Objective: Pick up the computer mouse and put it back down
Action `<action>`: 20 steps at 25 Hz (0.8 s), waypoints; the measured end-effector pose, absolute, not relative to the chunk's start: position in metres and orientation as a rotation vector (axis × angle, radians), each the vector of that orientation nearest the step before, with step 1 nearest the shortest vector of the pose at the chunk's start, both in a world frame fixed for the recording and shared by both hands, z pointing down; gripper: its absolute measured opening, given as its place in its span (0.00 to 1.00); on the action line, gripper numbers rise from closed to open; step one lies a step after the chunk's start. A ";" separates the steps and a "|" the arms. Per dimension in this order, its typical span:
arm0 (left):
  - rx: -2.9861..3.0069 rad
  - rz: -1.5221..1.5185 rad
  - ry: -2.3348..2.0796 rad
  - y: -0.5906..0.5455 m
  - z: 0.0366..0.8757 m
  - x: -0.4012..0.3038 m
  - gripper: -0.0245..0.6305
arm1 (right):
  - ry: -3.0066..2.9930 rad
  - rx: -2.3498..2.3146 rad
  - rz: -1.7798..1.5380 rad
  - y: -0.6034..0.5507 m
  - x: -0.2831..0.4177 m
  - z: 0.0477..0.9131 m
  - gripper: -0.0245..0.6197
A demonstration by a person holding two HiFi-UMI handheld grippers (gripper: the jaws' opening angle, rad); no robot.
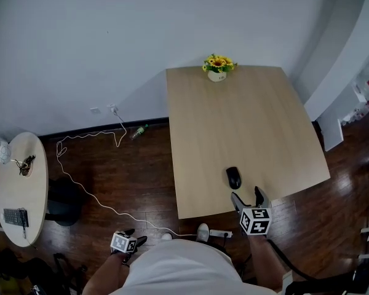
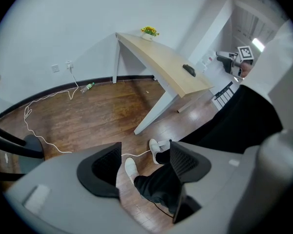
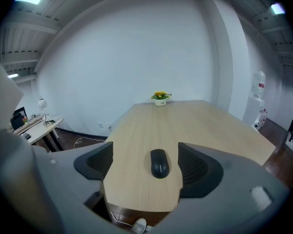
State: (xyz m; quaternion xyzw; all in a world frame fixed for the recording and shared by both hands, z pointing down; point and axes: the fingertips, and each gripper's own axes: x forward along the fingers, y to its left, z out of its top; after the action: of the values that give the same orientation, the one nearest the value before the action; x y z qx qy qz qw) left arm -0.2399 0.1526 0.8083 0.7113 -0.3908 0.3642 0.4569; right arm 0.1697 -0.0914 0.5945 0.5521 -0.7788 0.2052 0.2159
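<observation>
Mouse lying on the table, both of your grippers gaping with nothing in them.
The computer mouse [image 1: 234, 177] is lying on the table [image 1: 252, 121] just ahead of your right gripper [image 1: 246, 196], lining up with the gap between its 2 wide-apart jaws, touching neither. Farther ahead, a flower pot [image 1: 218, 67] is sitting at the table's far edge. Your left gripper [image 1: 135, 235] is hanging low beside you, off the table, jaws spread wide.
</observation>
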 end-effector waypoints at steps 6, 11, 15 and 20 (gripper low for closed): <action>1.776 0.978 -0.887 0.152 0.825 -0.244 0.49 | -2.264 1.541 0.476 -0.039 0.148 0.514 0.69; 1.821 0.949 -0.867 0.134 0.825 -0.236 0.49 | -2.299 1.505 0.457 -0.007 0.128 0.493 0.69; 1.832 0.943 -0.859 0.139 0.822 -0.235 0.49 | -2.308 1.478 0.447 0.003 0.112 0.492 0.68; 1.801 0.964 -0.861 0.160 0.833 -0.256 0.49 | -2.301 1.476 0.445 0.008 0.105 0.495 0.68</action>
State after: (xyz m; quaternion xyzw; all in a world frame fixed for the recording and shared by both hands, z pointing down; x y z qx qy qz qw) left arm -0.2556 0.1602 0.8329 0.7271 -0.3477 0.3892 0.4460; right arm 0.1048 0.0083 0.4945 0.5238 -0.8164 0.1581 0.1849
